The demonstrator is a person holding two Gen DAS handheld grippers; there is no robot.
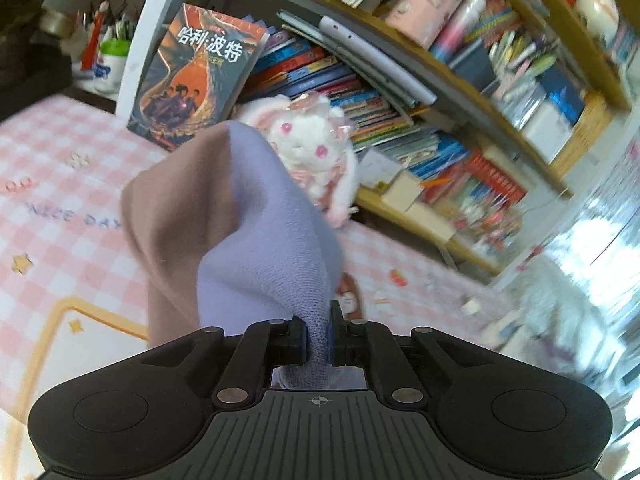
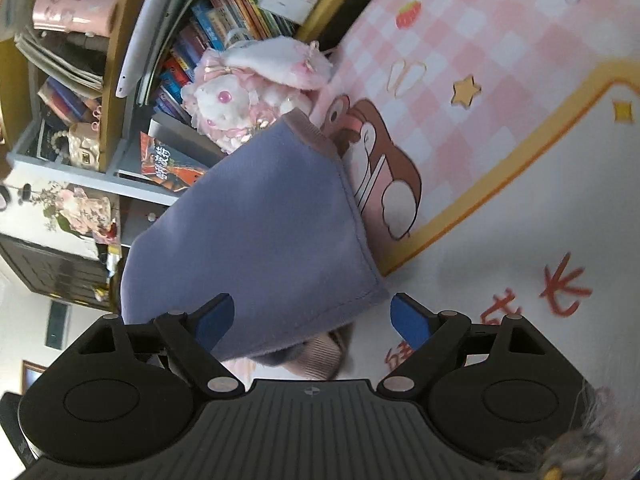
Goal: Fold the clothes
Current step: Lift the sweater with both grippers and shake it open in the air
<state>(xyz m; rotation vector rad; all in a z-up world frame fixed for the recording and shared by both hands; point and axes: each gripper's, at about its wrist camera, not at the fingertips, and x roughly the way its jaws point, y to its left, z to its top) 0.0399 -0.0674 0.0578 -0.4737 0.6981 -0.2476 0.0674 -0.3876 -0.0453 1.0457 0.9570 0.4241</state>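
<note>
Lavender-and-mauve garment lifted over the pink checked mat

My left gripper [image 1: 318,334] pinched the soft, bunched garment [image 1: 256,240]; my right gripper [image 2: 312,320] had its jaws spread, the cloth's stitched hem lying loose between them.

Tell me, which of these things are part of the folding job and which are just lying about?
Part of the job:
- purple and brown garment, pinched in the shut left tool
- right tool, open, the garment's edge between its pads
- pink checked mat underneath

Just lying about:
- white and pink plush toy
- book with the orange cover
- bookshelf crammed with books
</note>
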